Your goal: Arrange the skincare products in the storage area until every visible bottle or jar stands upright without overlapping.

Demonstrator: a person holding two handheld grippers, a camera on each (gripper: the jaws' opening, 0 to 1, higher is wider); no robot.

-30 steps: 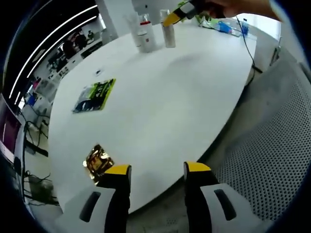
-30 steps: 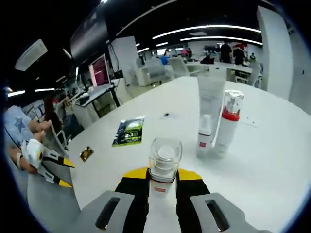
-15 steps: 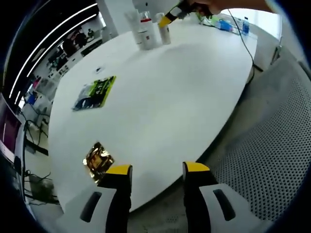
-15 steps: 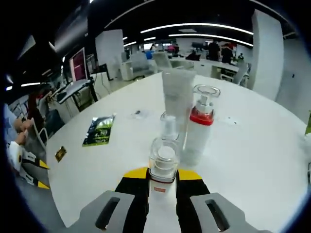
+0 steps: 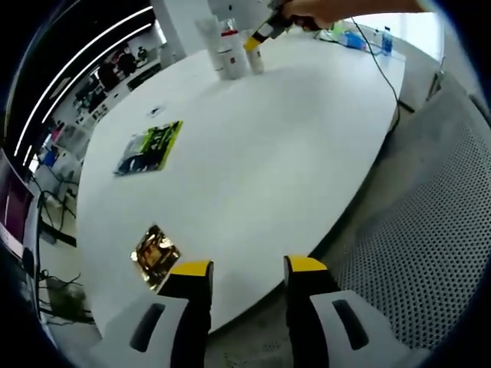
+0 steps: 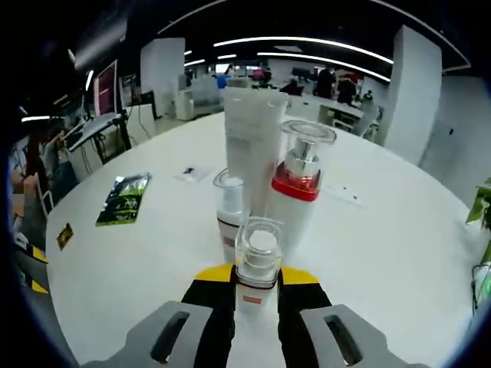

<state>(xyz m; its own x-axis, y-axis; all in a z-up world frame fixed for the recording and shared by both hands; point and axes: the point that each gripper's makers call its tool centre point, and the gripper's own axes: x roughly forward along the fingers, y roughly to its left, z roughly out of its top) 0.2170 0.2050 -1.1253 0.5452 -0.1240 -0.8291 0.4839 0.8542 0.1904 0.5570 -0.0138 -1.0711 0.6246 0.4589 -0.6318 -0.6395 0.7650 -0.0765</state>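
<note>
Up close, right claw (image 6: 256,277) clamped on small bottle (image 6: 257,264), left claw (image 5: 247,268) apart, gold sachet (image 5: 154,254) beside it.

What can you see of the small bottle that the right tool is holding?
The small bottle is white with a clear, glossy plastic cap over a white pump head and a red label band below it. It stands upright, clamped between the yellow-tipped jaws of the right tool, just in front of three other upright skincare containers on the white table.
</note>
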